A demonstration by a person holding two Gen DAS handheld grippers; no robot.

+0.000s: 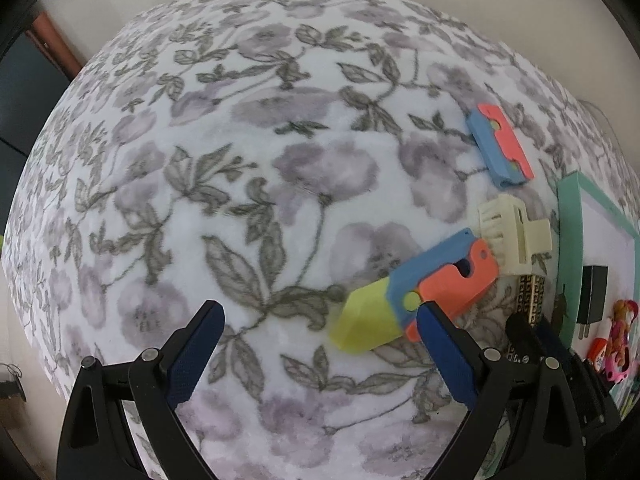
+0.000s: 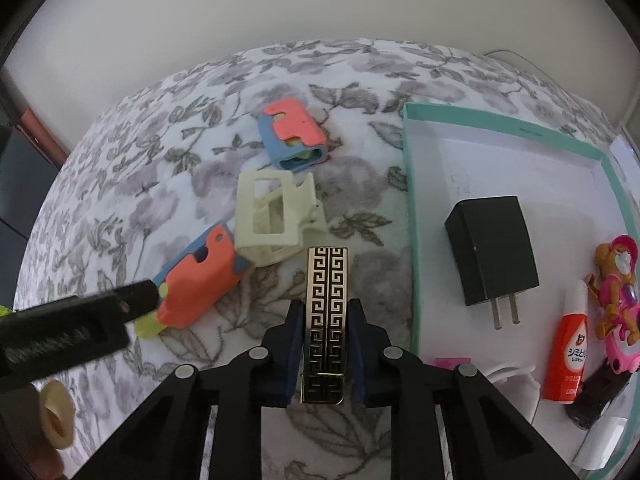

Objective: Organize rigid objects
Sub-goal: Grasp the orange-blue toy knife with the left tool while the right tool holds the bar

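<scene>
1. Floral blanket (image 2: 160,184) covers the surface, with a teal box (image 2: 412,208) at its right.
2. Your right gripper (image 2: 325,356) has its jaws clamped on the patterned clip (image 2: 327,300), just left of the box.
3. Your left gripper (image 1: 320,344) has its jaws wide and holds nothing, beside the long toy (image 1: 424,292).
4. Inside the box: charger (image 2: 492,248), bottle (image 2: 568,356), doll (image 2: 616,300).
5. Left of the box you still have the long toy, cream clip (image 2: 272,216) and short toy (image 2: 294,136), so I judge roughly half done.

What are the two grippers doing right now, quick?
Left gripper: open, holding nothing.
Right gripper: shut on the gold patterned bar.
</scene>
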